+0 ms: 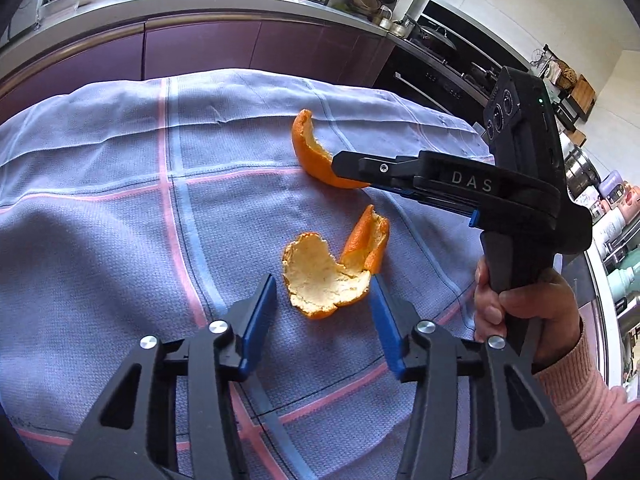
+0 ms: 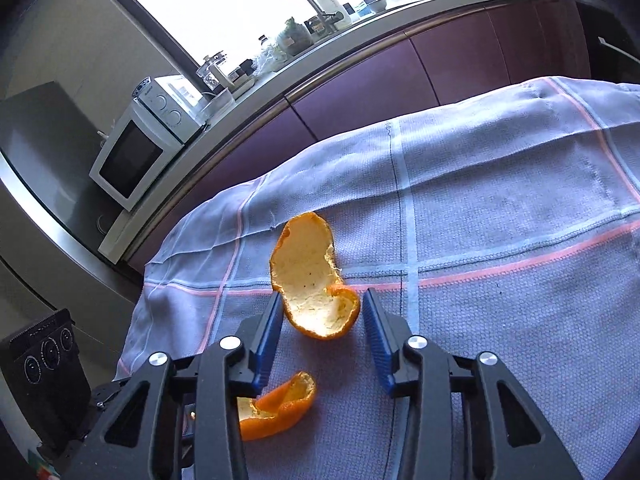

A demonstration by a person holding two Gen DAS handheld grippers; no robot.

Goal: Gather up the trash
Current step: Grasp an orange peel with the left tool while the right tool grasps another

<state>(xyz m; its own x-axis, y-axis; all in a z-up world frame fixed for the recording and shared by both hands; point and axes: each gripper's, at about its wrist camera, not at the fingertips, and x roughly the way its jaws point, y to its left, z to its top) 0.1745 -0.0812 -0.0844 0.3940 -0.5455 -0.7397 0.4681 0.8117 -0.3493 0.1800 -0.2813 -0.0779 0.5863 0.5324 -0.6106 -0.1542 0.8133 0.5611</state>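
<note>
Two orange peels lie on a lilac checked cloth [image 1: 120,200]. In the left wrist view the nearer peel [image 1: 316,276], pith side up, sits between the blue pads of my left gripper [image 1: 323,279], which is open; the right pad is close to the peel's edge and the left pad stands off it. The farther peel [image 1: 308,148] has my right gripper [image 1: 352,172] reaching around it from the right. In the right wrist view that peel [image 2: 308,272] lies between the pads of the right gripper [image 2: 322,295], open, with the pads close beside it. The nearer peel [image 2: 280,404] shows below.
A hand [image 1: 520,304] in a pink sleeve holds the right gripper's handle. Purple cabinets [image 1: 200,48] under a cluttered counter run behind the cloth-covered table. A white microwave [image 2: 132,152] stands at the left, a dark oven [image 1: 440,76] at the right.
</note>
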